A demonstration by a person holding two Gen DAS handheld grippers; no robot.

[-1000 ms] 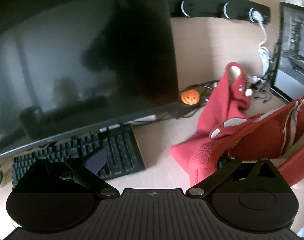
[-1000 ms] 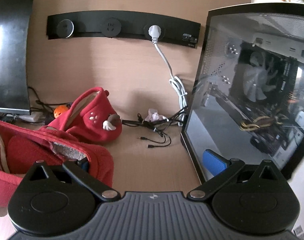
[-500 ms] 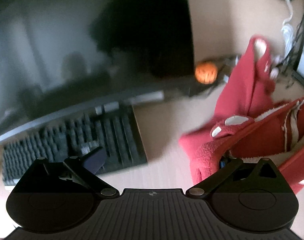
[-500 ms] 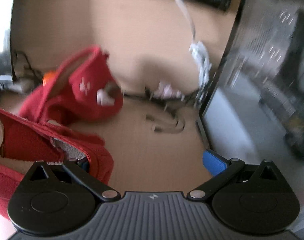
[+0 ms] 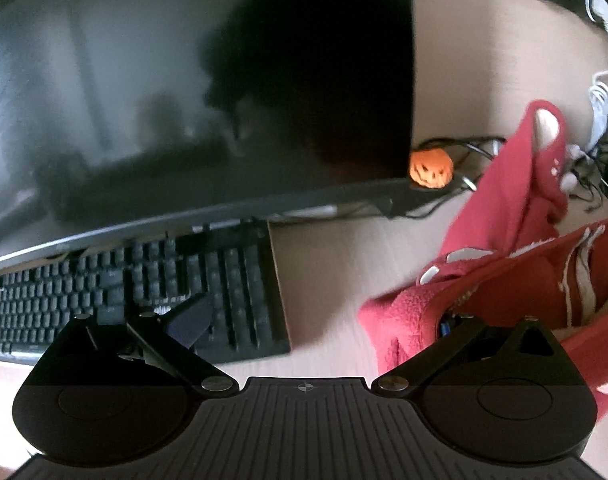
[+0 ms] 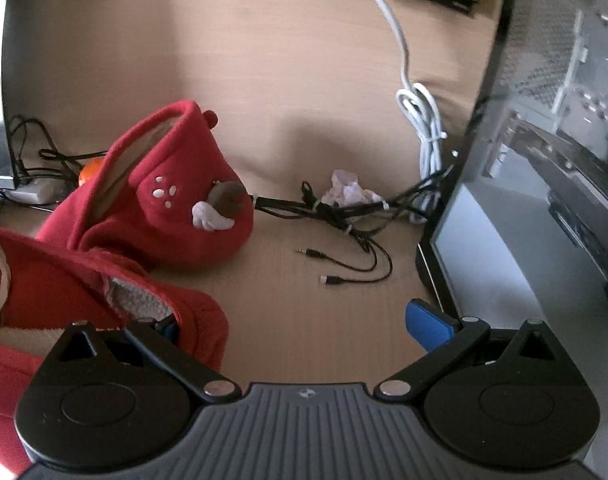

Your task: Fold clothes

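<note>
The red fleece hooded garment (image 6: 152, 216) lies crumpled on the wooden desk (image 6: 304, 312), filling the lower left of the right wrist view and the right side of the left wrist view (image 5: 503, 272). The right gripper (image 6: 300, 324) stands wide open; its left blue-padded finger is buried in the fleece edge, gripping nothing. The left gripper (image 5: 323, 320) is likewise spread wide, its right finger against the fleece. A black keyboard (image 5: 144, 288) sits lower left beneath a monitor (image 5: 184, 80), a pumpkin toy (image 5: 430, 169) beside it.
</note>
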